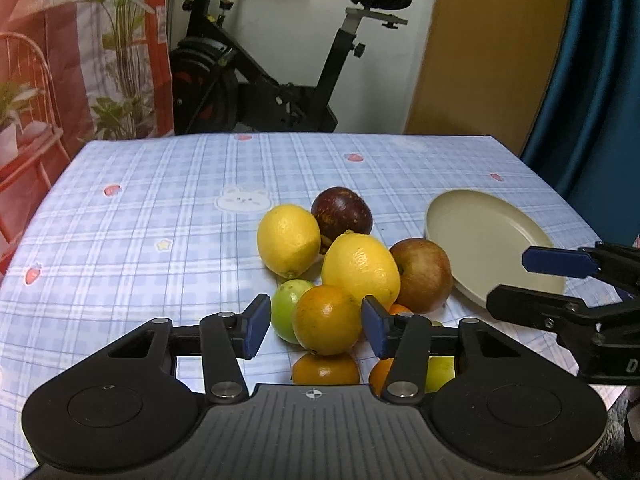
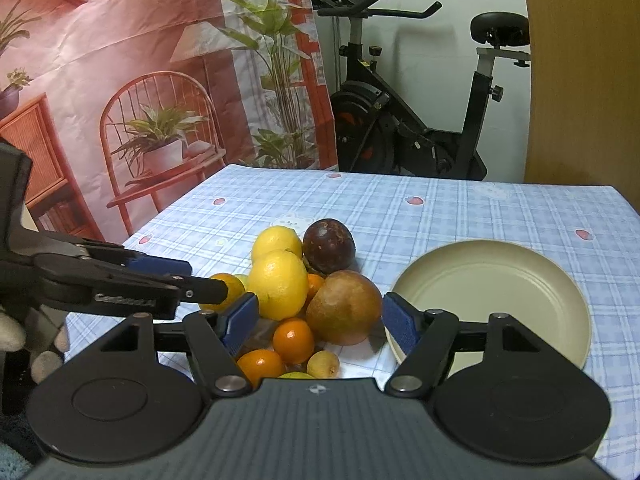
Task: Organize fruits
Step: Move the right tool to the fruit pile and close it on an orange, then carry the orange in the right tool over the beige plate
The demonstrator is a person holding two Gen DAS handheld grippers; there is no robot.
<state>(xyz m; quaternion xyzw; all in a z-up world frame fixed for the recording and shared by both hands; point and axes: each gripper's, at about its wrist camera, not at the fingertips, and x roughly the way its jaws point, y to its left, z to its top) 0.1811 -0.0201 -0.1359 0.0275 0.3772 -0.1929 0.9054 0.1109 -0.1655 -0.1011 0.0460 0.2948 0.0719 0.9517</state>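
**Fruit heaped beside the plate, both grippers at the pile**

While the fruit sits heaped on the checked tablecloth (image 1: pixel 140 208), the left gripper (image 1: pixel 316 322) has an orange (image 1: pixel 327 319) between its part-closed jaws; whether the pads press it I cannot tell. Just behind lie two lemons (image 1: pixel 360 268), a green fruit (image 1: pixel 286 304), a dark purple fruit (image 1: pixel 341 211) and a brownish apple (image 1: pixel 424 274). Near the heap stands the cream plate (image 2: pixel 492 280), with nothing on it. With jaws fairly wide, the right gripper (image 2: pixel 320 322) grips nothing

Fruit heaped mid-table: two lemons (image 1: pixel 288 240) (image 1: pixel 360 266), dark purple fruit (image 1: pixel 341 210) behind, brown-red apple (image 1: pixel 424 274) beside empty beige plate (image 1: pixel 488 240), oranges (image 1: pixel 326 320), green fruit (image 1: pixel 286 306), possibly lime.
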